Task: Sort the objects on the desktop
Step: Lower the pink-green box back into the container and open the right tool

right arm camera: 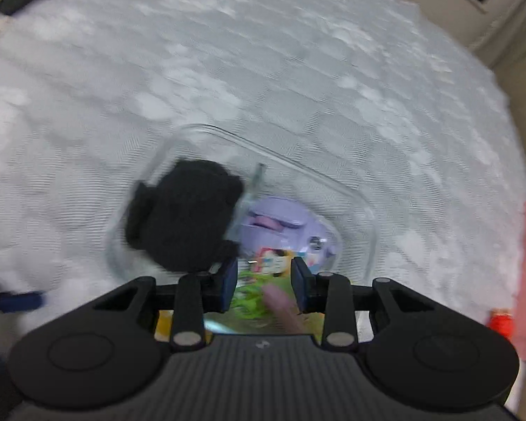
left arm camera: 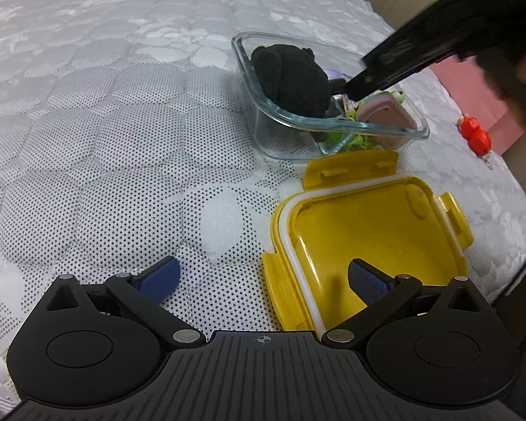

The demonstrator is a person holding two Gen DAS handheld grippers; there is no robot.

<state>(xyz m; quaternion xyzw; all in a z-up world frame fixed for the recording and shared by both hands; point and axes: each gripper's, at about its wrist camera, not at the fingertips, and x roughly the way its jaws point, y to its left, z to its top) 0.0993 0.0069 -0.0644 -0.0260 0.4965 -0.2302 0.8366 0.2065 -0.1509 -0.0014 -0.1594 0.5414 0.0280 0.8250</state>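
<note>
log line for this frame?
left gripper: open, over yellow lid | right gripper: open, over glass box | black plush: in box

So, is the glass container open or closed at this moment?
Open. The glass container has no lid on its rim, and the yellow lid lies upside down on the bedding beside it.

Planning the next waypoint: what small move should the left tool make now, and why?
Probably close on the yellow lid: the left tool is open, one finger over the lid, the other outside its edge; the glass container looks filled.
</note>
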